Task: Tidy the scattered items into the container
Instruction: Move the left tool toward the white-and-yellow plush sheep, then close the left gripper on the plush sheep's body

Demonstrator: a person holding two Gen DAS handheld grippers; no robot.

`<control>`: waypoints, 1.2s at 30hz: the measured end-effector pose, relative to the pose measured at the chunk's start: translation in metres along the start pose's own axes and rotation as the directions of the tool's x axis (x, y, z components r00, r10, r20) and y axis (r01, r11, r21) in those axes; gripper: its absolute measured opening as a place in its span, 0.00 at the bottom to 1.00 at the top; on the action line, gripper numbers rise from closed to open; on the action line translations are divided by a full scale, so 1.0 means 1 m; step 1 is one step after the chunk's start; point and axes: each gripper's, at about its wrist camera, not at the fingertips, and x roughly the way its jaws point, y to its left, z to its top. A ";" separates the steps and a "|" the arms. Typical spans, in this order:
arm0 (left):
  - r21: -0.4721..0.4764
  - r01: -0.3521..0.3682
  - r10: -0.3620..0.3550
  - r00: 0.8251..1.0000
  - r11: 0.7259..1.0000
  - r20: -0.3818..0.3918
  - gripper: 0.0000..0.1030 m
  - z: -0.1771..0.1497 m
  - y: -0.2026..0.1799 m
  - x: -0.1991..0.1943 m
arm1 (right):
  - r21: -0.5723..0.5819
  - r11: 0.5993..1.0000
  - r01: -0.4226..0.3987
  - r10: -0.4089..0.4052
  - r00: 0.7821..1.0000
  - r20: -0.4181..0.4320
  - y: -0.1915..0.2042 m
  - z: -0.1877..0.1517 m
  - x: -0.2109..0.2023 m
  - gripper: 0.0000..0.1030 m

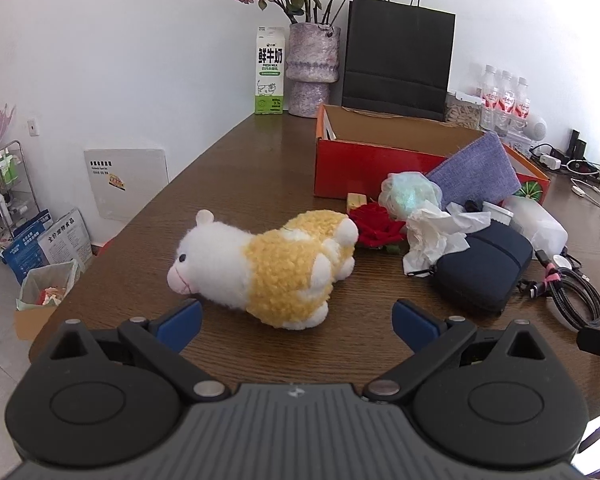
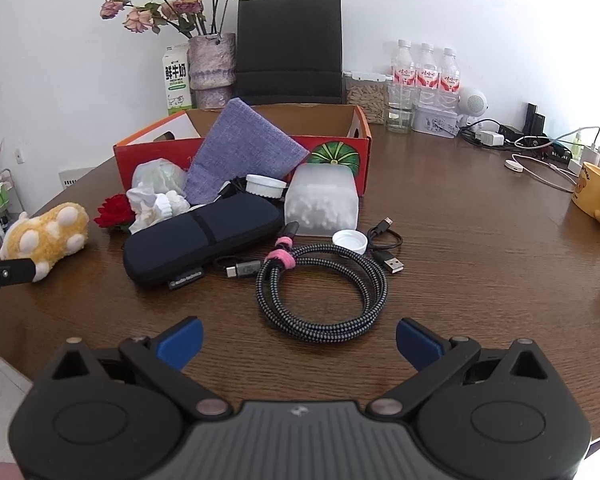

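Note:
A red cardboard box (image 1: pixel 356 168) (image 2: pixel 328 120) stands open on the brown table, a purple cloth (image 1: pixel 476 172) (image 2: pixel 244 148) leaning over its rim. In front lie a white and yellow plush sheep (image 1: pixel 268 264) (image 2: pixel 48 236), a red fabric rose (image 1: pixel 376 226) (image 2: pixel 114 210), crumpled tissue (image 1: pixel 432 236) (image 2: pixel 152 204), a dark zip case (image 1: pixel 484 268) (image 2: pixel 200 240), a coiled braided cable (image 2: pixel 320 288) (image 1: pixel 576 300), a frosted tub (image 2: pixel 322 204) and a white cap (image 2: pixel 350 241). My left gripper (image 1: pixel 296 322) is open, just short of the sheep. My right gripper (image 2: pixel 298 340) is open, just short of the cable.
A milk carton (image 1: pixel 270 70), a vase of dried roses (image 1: pixel 312 68), a black paper bag (image 1: pixel 398 60) and water bottles (image 2: pixel 424 72) line the back wall. Chargers and cords (image 2: pixel 532 144) and a yellow mug (image 2: pixel 596 196) sit at the right. The table edge drops off at the left (image 1: pixel 112 240).

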 end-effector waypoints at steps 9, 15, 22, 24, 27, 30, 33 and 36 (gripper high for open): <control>0.143 -0.036 0.029 0.998 0.989 0.054 1.00 0.010 0.017 0.020 | 0.005 1.000 0.002 -0.002 1.000 -0.020 -0.002 0.003 0.017 1.00; 0.232 -0.004 -0.010 0.998 0.973 0.061 1.00 0.014 0.020 0.029 | 0.004 1.000 0.018 -0.018 0.999 -0.028 0.001 0.005 0.024 1.00; 0.245 0.042 -0.048 0.999 0.969 0.020 1.00 0.023 0.025 0.045 | 0.003 1.000 0.027 -0.027 0.999 -0.038 0.001 0.009 0.035 1.00; 0.220 0.053 -0.052 0.999 0.974 -0.010 1.00 0.024 0.030 0.054 | 0.002 0.999 0.033 -0.033 0.999 -0.041 -0.001 0.009 0.037 1.00; 0.207 0.054 -0.053 0.999 0.977 -0.010 1.00 0.024 0.034 0.061 | 0.004 0.999 0.034 -0.034 0.999 -0.042 -0.003 0.009 0.042 1.00; 0.213 0.062 -0.061 0.998 0.975 -0.012 1.00 0.026 0.035 0.062 | 0.004 0.999 0.039 -0.039 0.999 -0.030 -0.005 0.009 0.045 1.00; 0.189 0.071 -0.069 0.997 0.979 -0.021 1.00 0.027 0.038 0.062 | 0.008 0.999 0.032 -0.031 0.999 -0.015 -0.006 0.009 0.046 0.98; 0.164 0.074 -0.072 0.997 0.984 -0.014 0.97 0.028 0.041 0.060 | 0.011 1.000 0.023 -0.023 1.000 0.010 -0.008 0.008 0.043 0.85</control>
